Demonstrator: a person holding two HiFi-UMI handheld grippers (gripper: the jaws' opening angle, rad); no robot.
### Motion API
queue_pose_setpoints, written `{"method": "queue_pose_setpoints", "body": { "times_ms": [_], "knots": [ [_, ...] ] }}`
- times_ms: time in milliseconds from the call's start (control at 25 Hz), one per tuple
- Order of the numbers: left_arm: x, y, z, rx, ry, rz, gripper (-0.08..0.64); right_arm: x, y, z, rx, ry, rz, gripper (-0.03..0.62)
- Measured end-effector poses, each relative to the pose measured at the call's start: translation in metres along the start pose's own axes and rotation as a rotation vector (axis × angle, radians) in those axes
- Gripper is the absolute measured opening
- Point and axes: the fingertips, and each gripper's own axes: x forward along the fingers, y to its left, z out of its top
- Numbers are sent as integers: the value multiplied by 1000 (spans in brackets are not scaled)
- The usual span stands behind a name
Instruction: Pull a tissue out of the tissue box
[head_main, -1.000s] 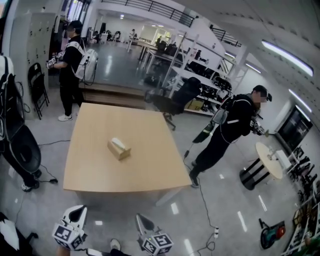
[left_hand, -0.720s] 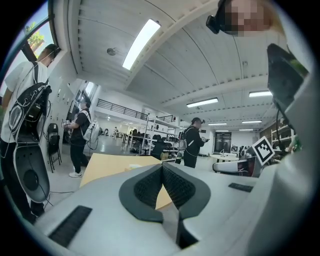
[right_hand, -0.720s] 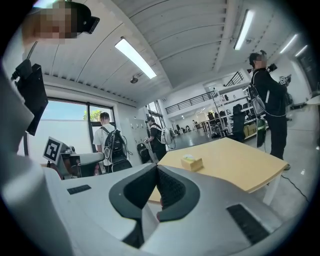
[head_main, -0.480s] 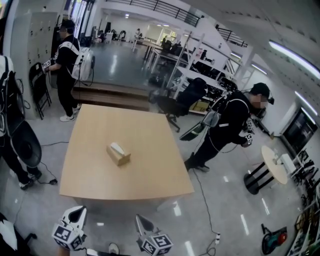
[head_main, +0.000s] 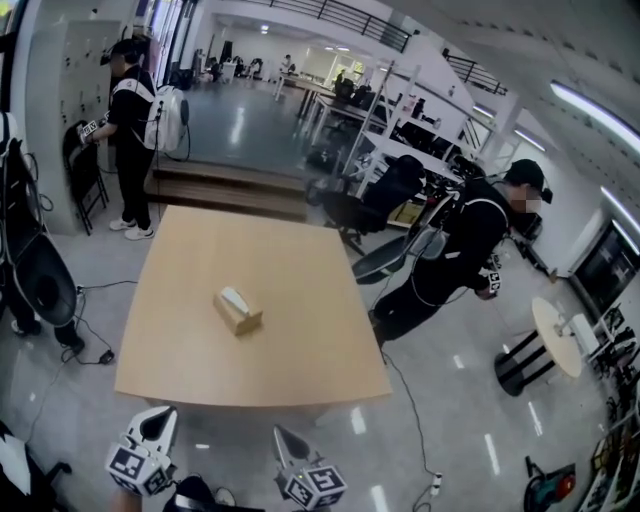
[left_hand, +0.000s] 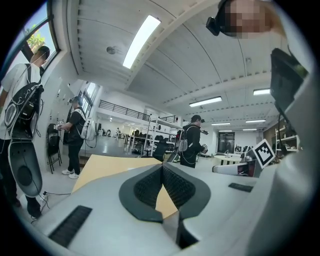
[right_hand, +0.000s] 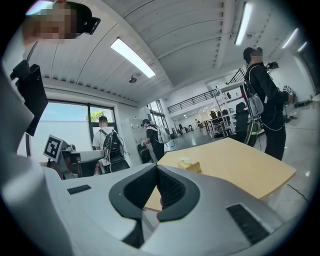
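Note:
A tan tissue box (head_main: 238, 311) with a white tissue poking from its top sits near the middle of a light wooden table (head_main: 300, 360). In the right gripper view the tissue box (right_hand: 190, 164) shows small, well beyond the jaws. My left gripper (head_main: 157, 425) and right gripper (head_main: 284, 440) hover short of the table's near edge, both far from the box. Each one's jaws meet at the tips with nothing between them, as the left gripper (left_hand: 162, 166) and right gripper (right_hand: 157, 167) show in their own views.
A person in black with a backpack (head_main: 455, 255) stands close to the table's right side by an office chair (head_main: 345, 210). Another person (head_main: 128, 120) stands beyond the far left corner. A round side table (head_main: 555, 335) is at the right. Cables (head_main: 405, 400) lie on the glossy floor.
The table and box have drawn nearer and lower in the head view as I walk toward them. The person on the right has stepped closer to the table. Both grippers stay shut.

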Motion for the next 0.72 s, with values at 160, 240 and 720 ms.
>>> {"method": "queue_pose_setpoints", "body": {
  "times_ms": [160,240,720],
  "knots": [
    [11,11,0,5,6,5,8,13,-7,1,3,0,-1,12],
    [17,16,4,8,9,9,8,20,-9,5,2,-2,8,12],
    [84,67,13,1,22,-13,8,95,-36,17,9,-4,14,12]
  ]
}}
